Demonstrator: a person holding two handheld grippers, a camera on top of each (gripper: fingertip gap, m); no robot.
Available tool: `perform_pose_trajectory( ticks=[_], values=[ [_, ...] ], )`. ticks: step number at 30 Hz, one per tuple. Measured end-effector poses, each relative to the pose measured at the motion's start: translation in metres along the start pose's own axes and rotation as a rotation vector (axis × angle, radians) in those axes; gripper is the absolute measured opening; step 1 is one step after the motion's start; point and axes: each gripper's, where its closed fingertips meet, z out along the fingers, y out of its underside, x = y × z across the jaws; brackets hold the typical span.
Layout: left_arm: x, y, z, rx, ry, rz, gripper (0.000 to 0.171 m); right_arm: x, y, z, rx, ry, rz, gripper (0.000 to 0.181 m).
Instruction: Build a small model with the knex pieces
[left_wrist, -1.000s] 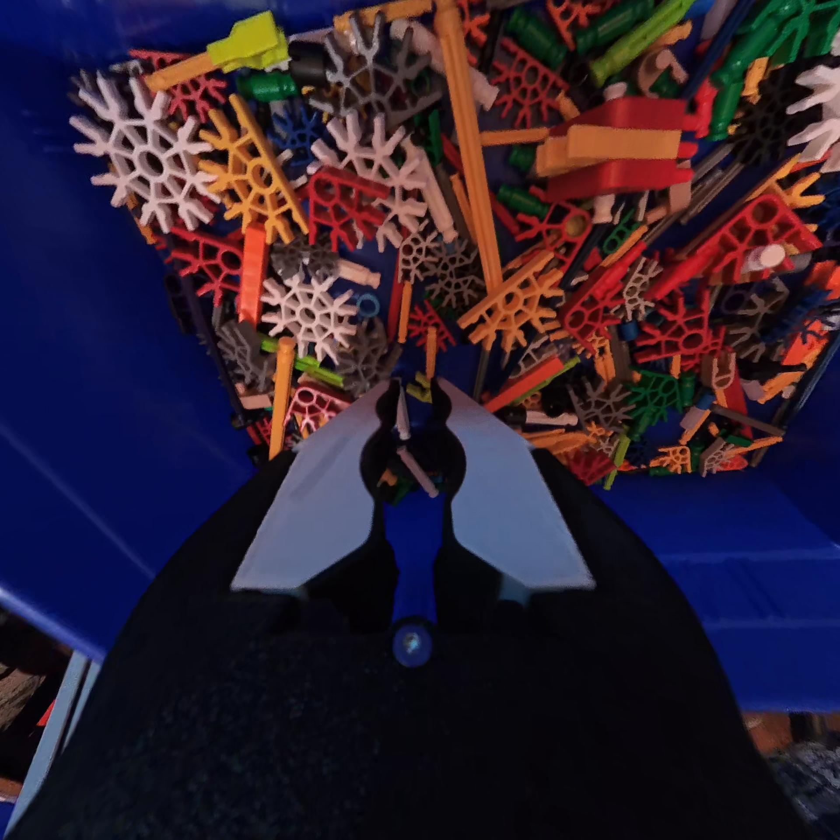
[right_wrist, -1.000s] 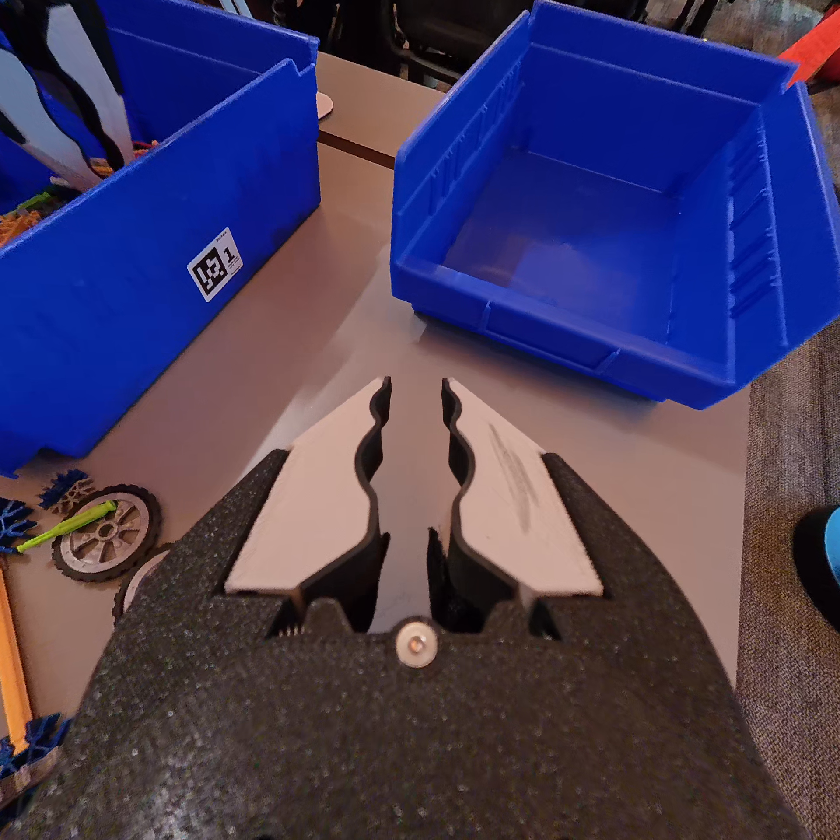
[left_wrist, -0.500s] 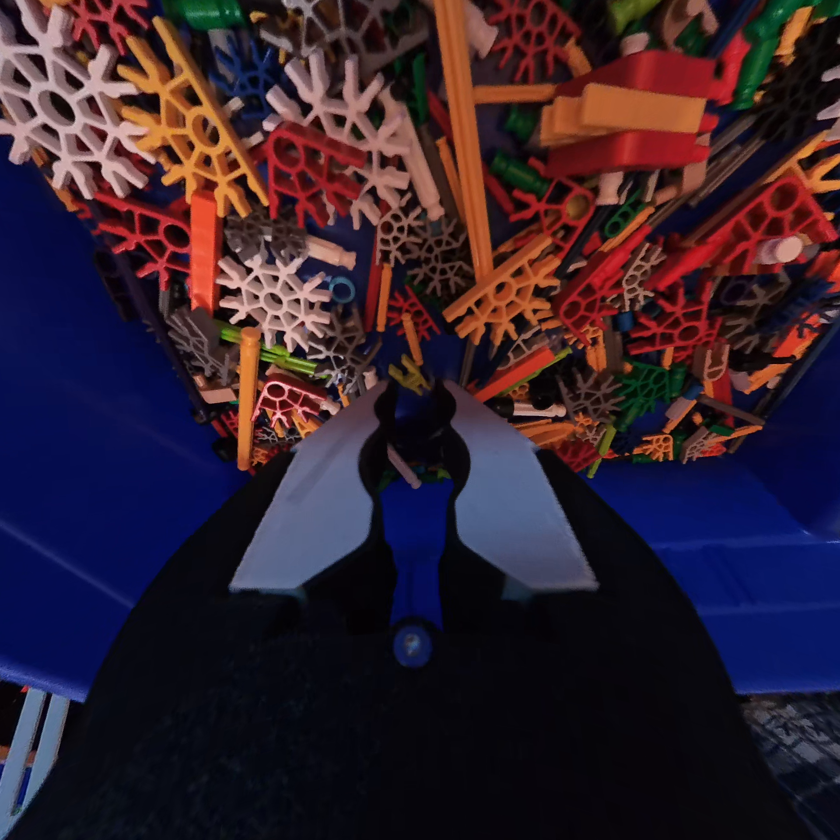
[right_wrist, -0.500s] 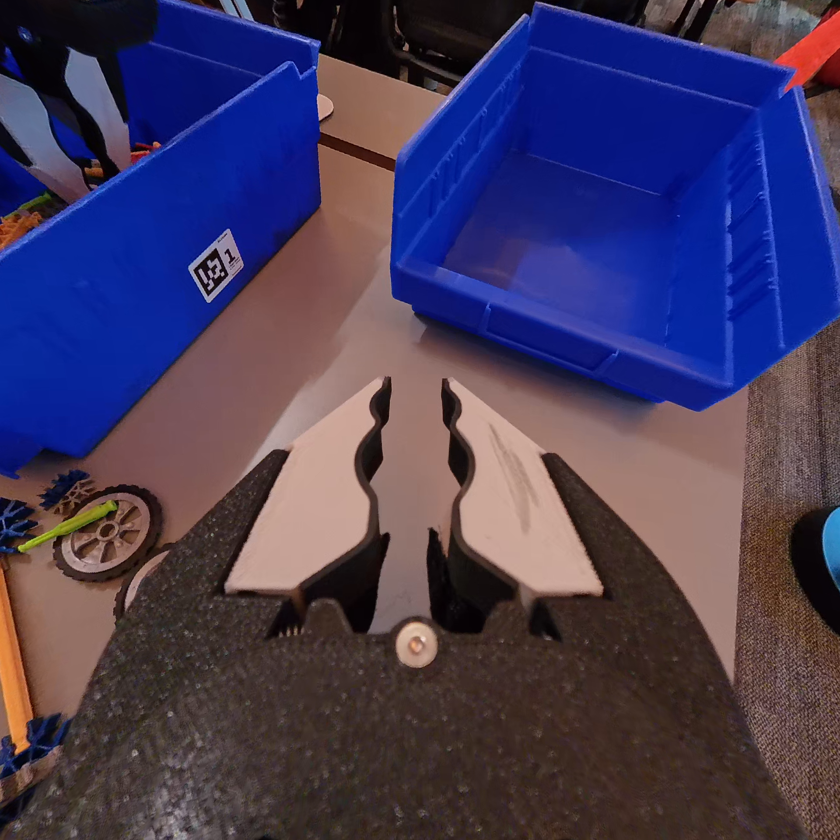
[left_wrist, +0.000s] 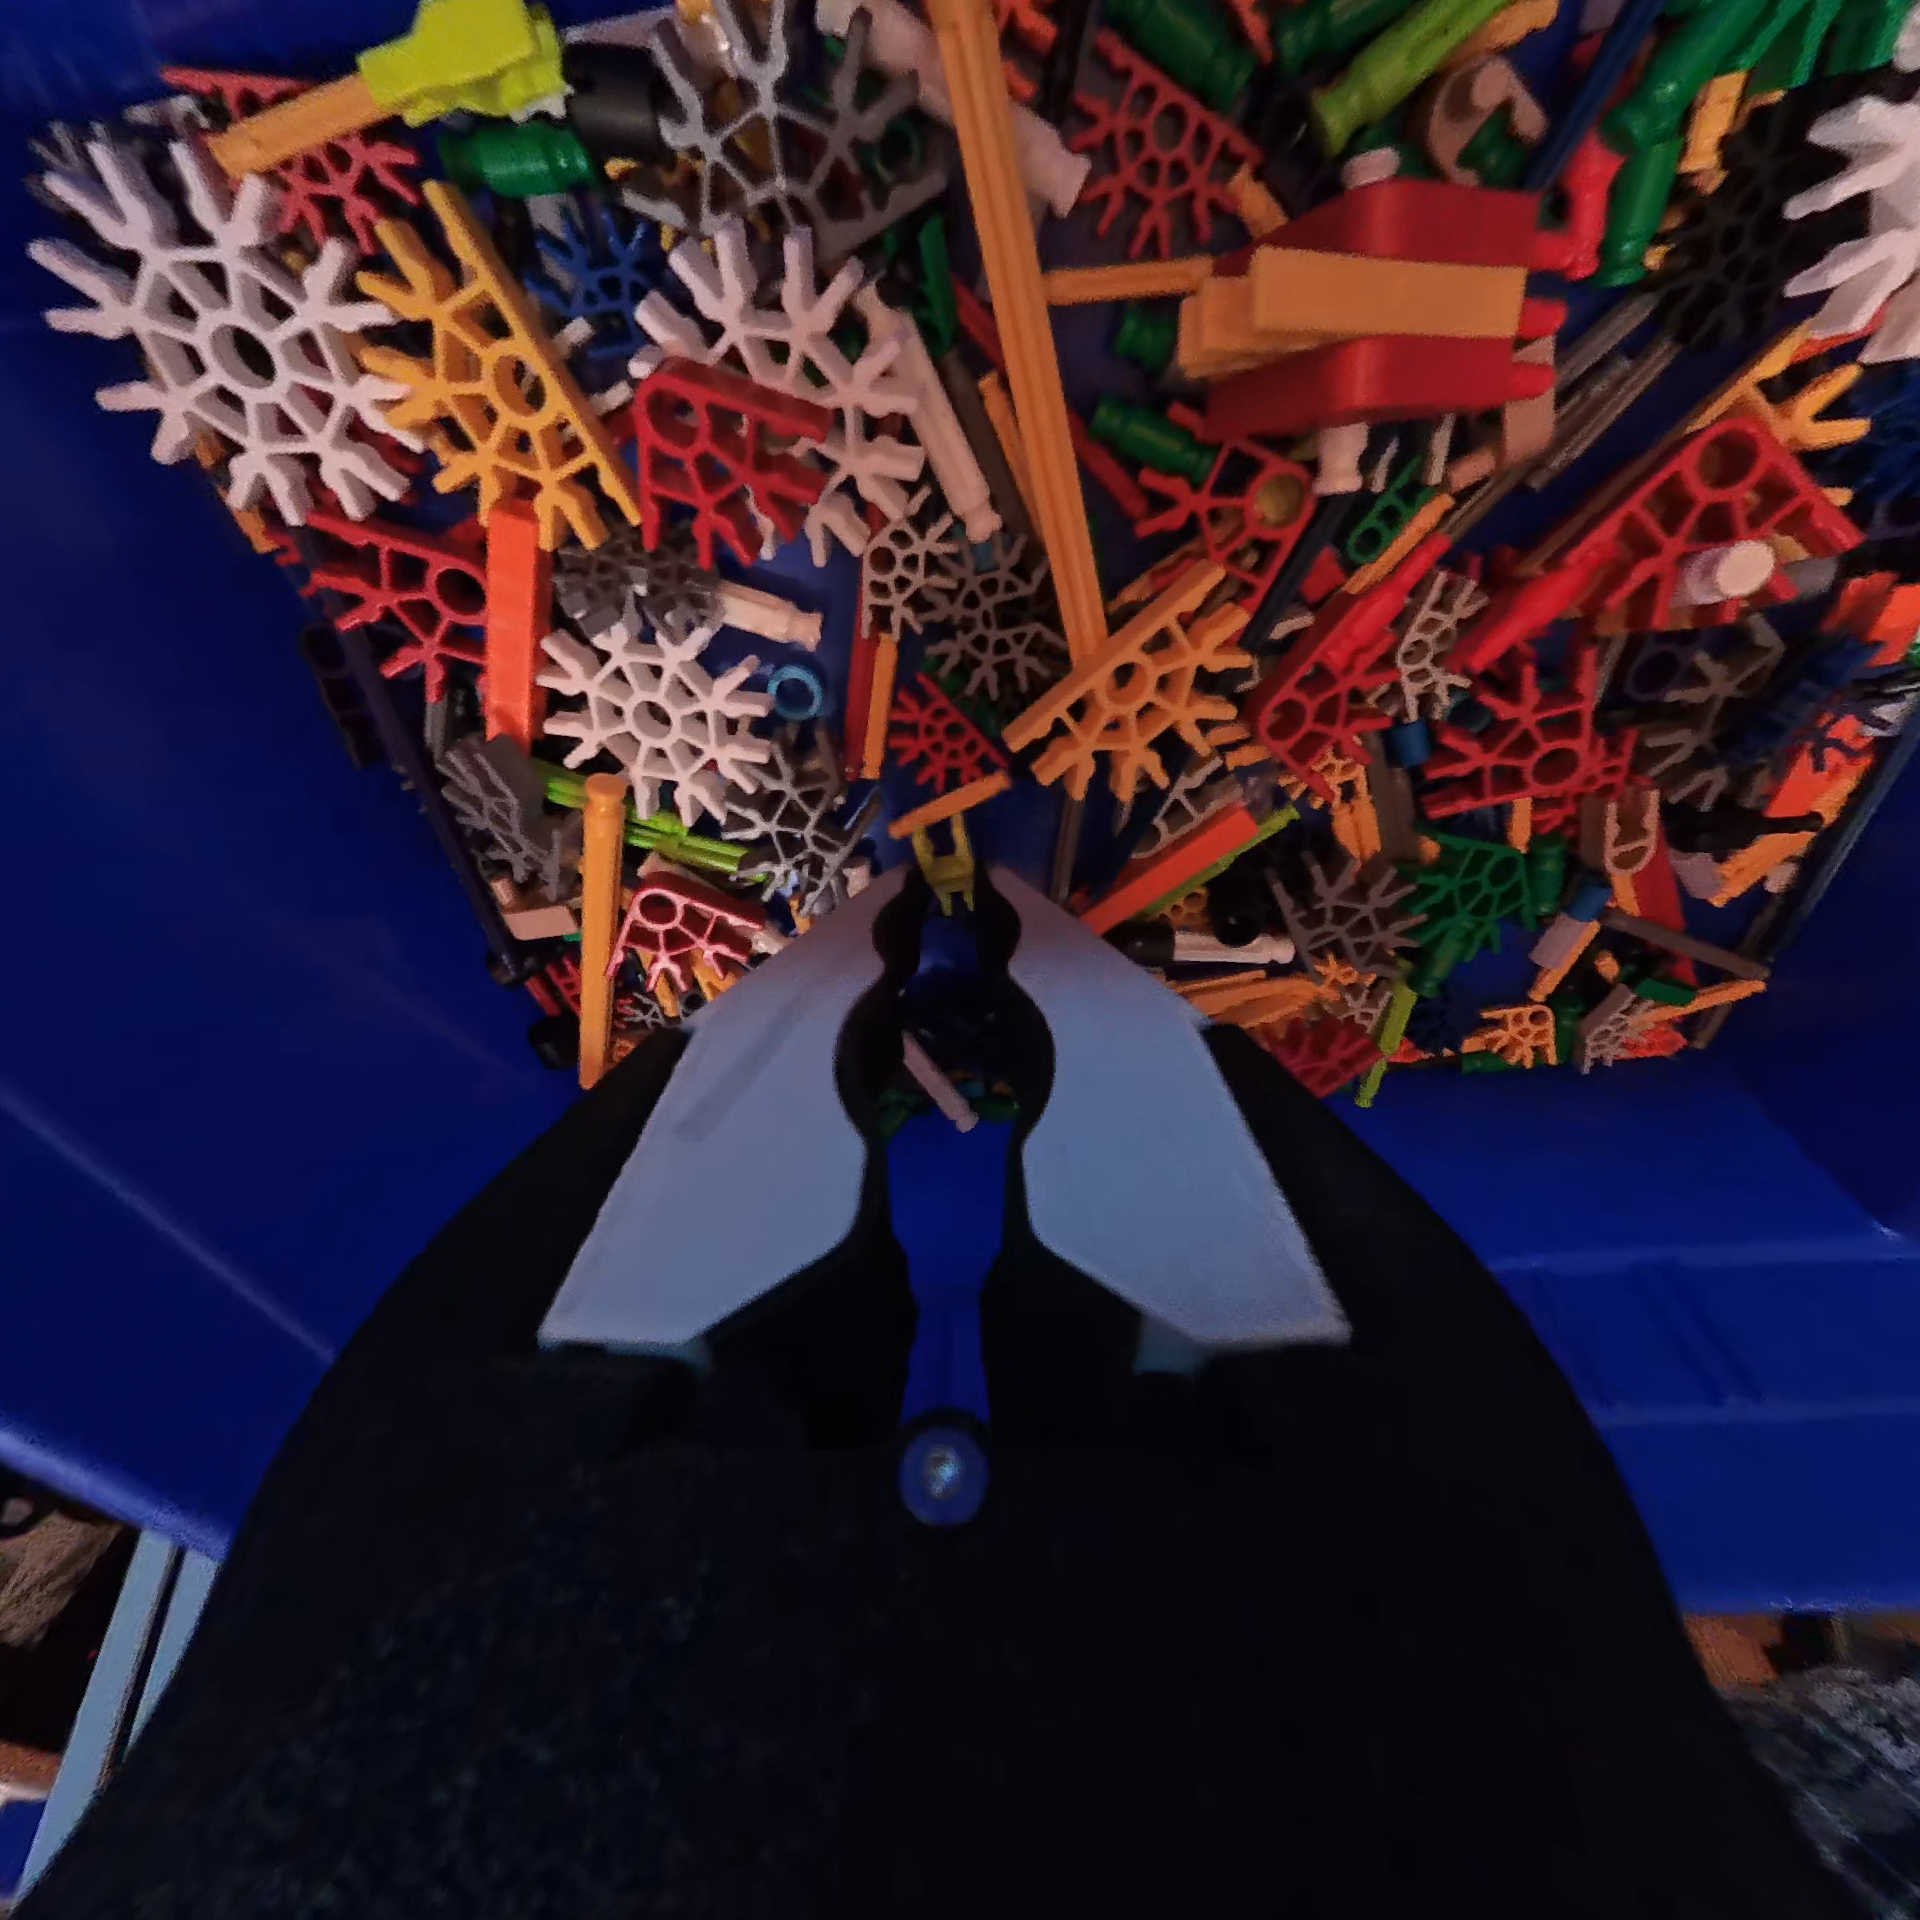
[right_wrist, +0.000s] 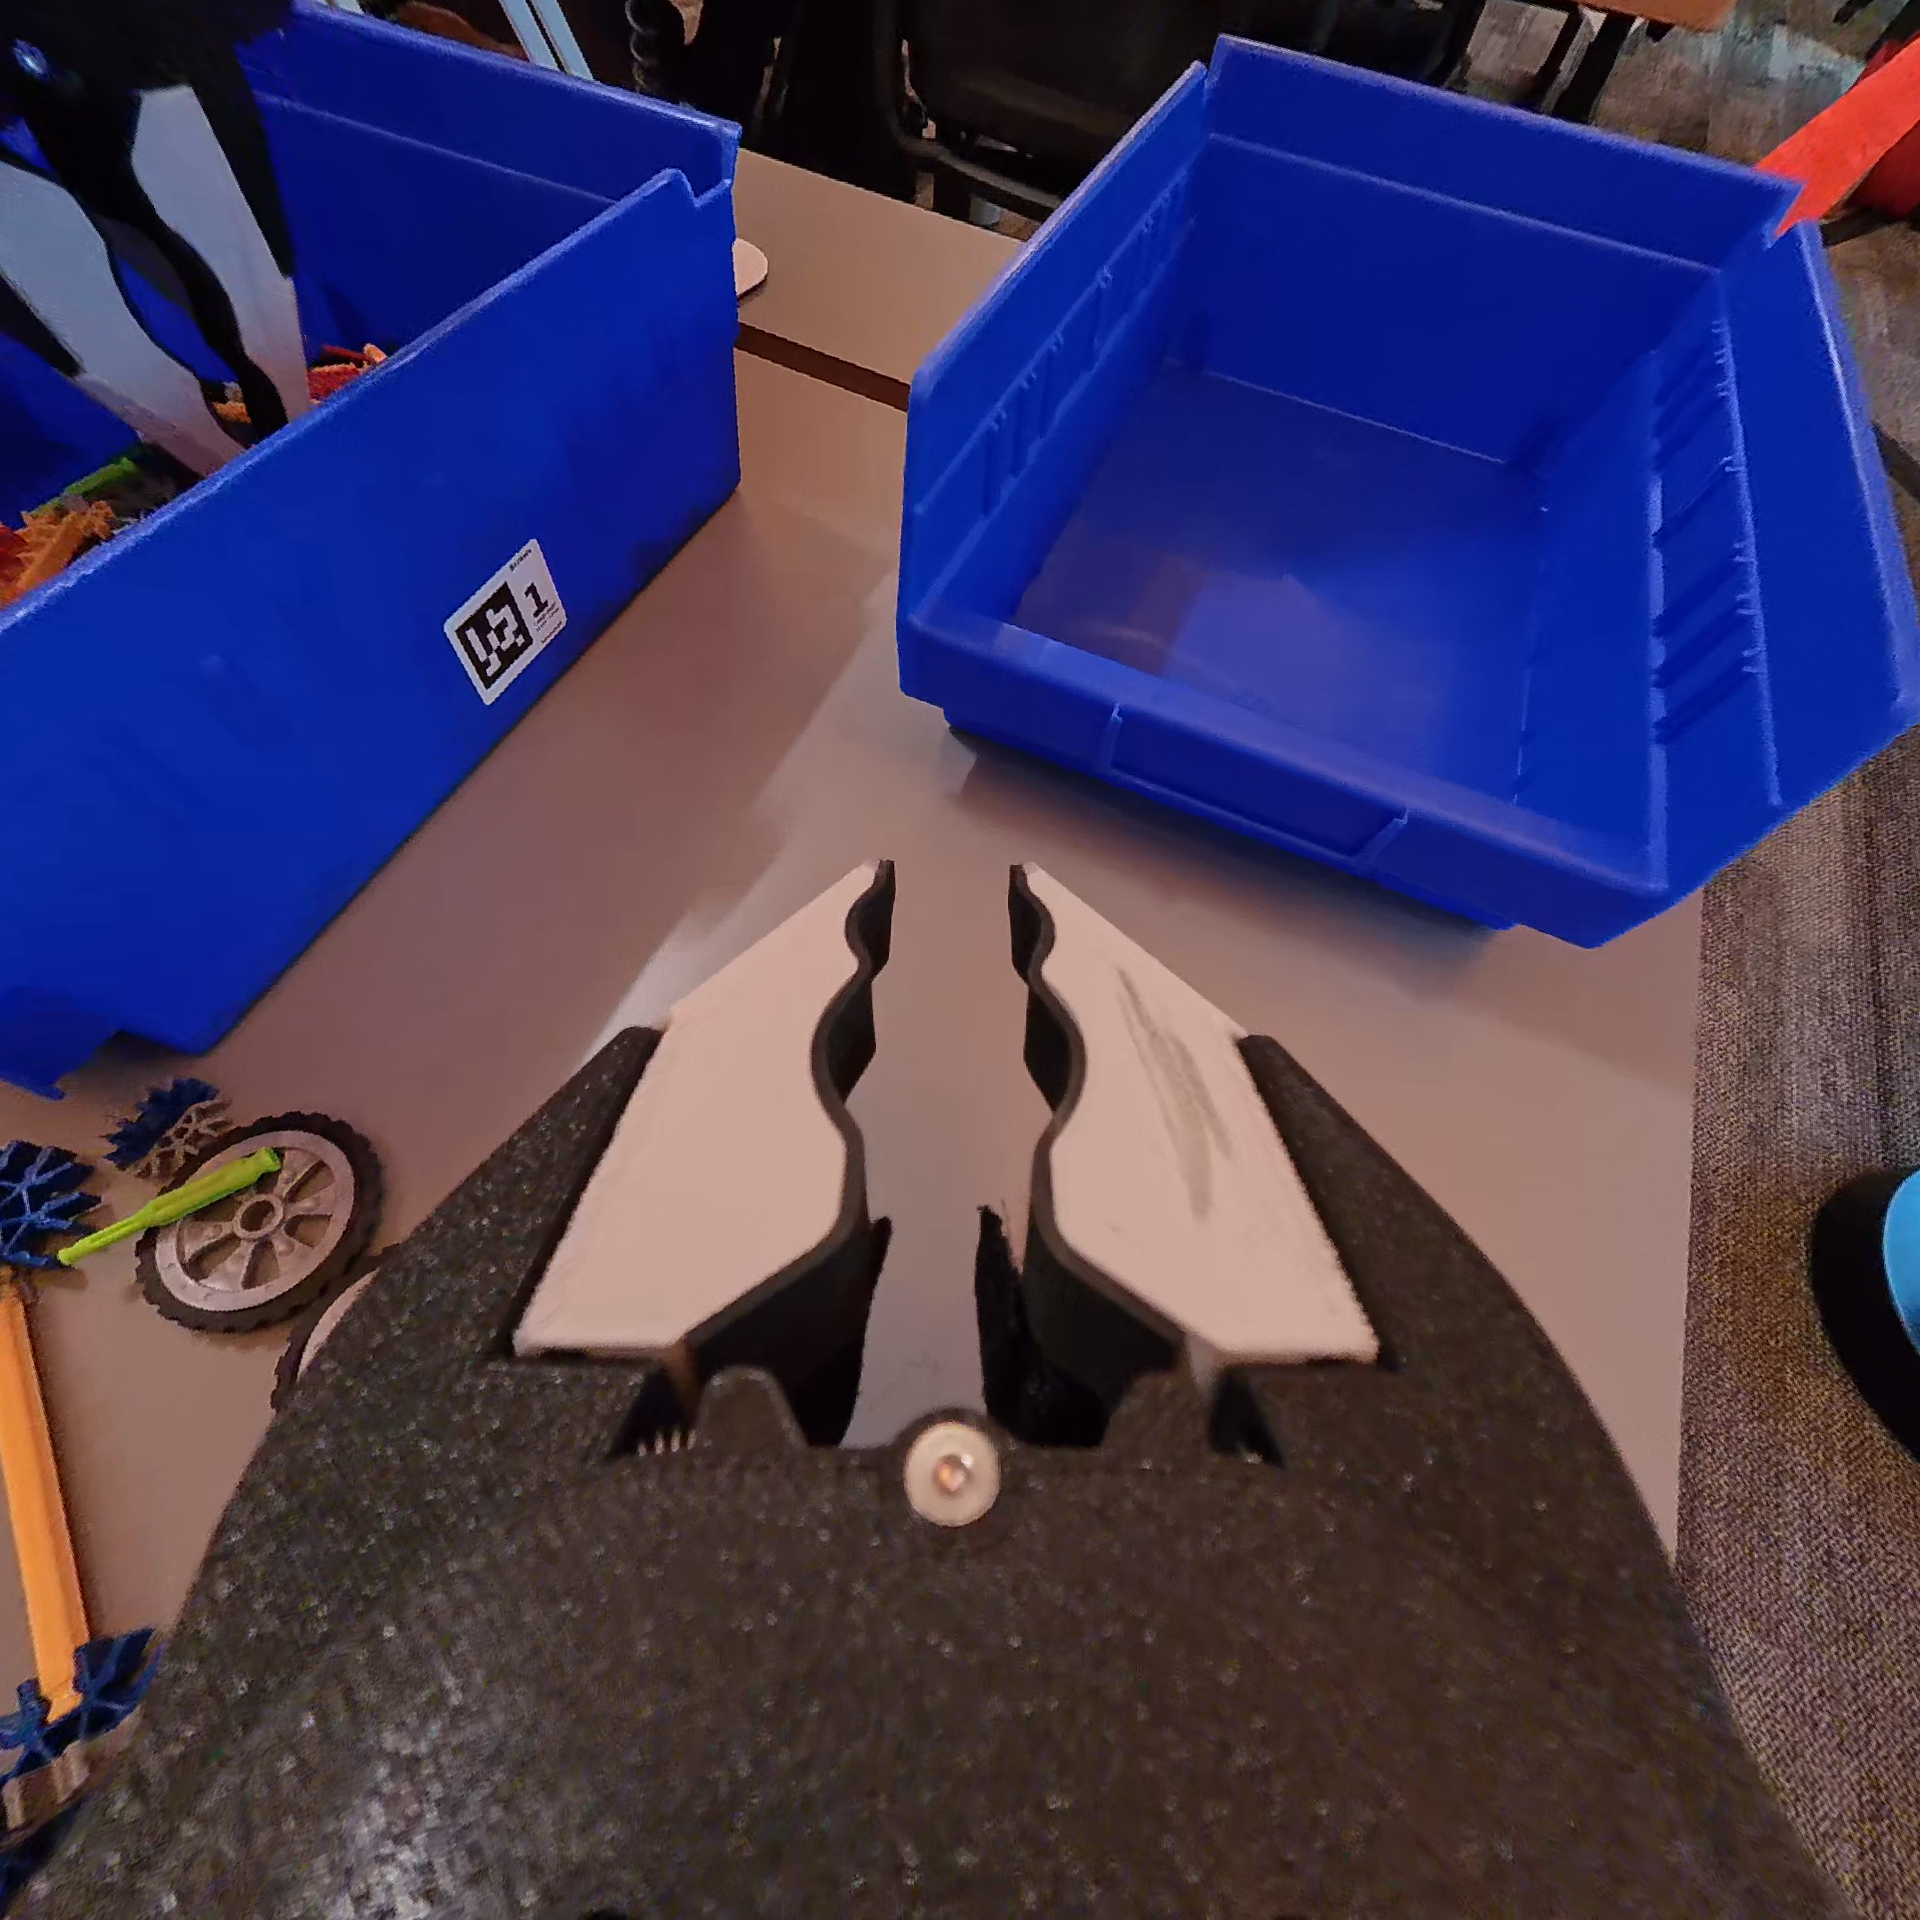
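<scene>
My left gripper (left_wrist: 948, 888) is down inside a blue bin (left_wrist: 208, 935), at the near edge of a pile of coloured construction-toy pieces (left_wrist: 1299, 644). Its jaws are nearly together, closed on a small yellow clip piece (left_wrist: 943, 871). A short white rod (left_wrist: 935, 1081) lies below, in the hollow between the fingers. My right gripper (right_wrist: 951, 883) is open and empty. It hovers over the grey table (right_wrist: 623, 883), between that bin (right_wrist: 312, 748) and an empty blue bin (right_wrist: 1247, 769). The left gripper (right_wrist: 135, 312) shows in the right wrist view at top left.
A grey spoked wheel (right_wrist: 258, 1216) with a green rod (right_wrist: 166, 1210) across it lies at the left on the table, beside blue connectors (right_wrist: 36, 1195) and an orange rod (right_wrist: 36, 1475). Grey carpet (right_wrist: 1808, 1143) lies past the table's right edge. Tip to tip, the grippers are about 30 cm apart. To reach the grey spoked wheel (right_wrist: 258, 1216) in a straight line is about 15 cm for my right fingers, about 25 cm for my left.
My left gripper dipped closer to the pile, then rose back. Its jaws narrowed around the yellow clip. A short orange rod ahead of the tips tilted. The right gripper barely moved.
</scene>
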Motion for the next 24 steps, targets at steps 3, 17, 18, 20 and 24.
perform_pose_trajectory(
  ticks=[3,17,18,20,24],
  values=[
    [-0.003,0.000,-0.009,0.031,-0.027,0.003,0.008,0.000,0.000,0.000,-0.001,0.001,-0.001,0.022],
    [0.044,-0.010,-0.082,0.257,-0.269,0.133,0.007,-0.002,-0.009,-0.007,0.064,-0.023,0.028,0.022],
    [0.051,-0.010,-0.089,0.274,-0.290,0.148,0.007,-0.004,-0.012,-0.010,0.075,-0.029,0.031,0.022],
    [0.067,-0.011,-0.101,0.311,-0.321,0.169,0.007,-0.005,-0.016,-0.018,0.088,-0.023,0.050,0.022],
    [0.095,-0.012,-0.114,0.350,-0.364,0.214,0.007,-0.012,-0.022,-0.041,0.127,-0.047,0.114,0.022]
  ],
)
